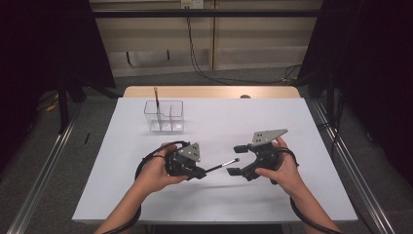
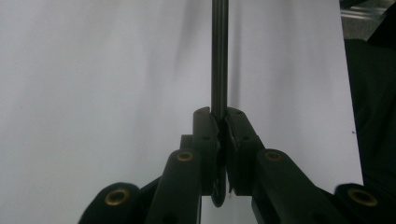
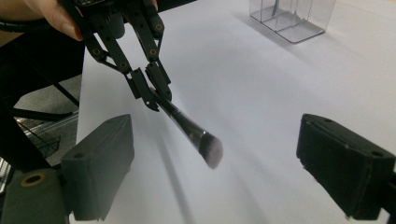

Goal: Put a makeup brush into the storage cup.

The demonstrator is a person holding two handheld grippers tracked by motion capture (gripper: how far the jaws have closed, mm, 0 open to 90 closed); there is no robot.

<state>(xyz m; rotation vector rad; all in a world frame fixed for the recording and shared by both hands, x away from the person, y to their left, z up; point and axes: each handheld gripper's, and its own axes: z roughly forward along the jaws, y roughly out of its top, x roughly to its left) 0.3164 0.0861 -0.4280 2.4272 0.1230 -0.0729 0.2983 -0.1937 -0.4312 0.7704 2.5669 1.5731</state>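
Now brush point(image 3: 189, 128) clamped in left tool point(image 3: 152, 91), bristles between right tool point(image 3: 224, 172) pads, seemingly untouched.

On the table point(image 1: 292, 195), the holder point(image 1: 164, 117) stood toward the far left corner with a pencil point(image 1: 156, 98) in its left compartment. Nearer the front edge, the left gripper point(image 1: 197, 171) held a brush point(image 1: 223, 165) pointing right, toward the right gripper point(image 1: 234, 159) just beside its tip.
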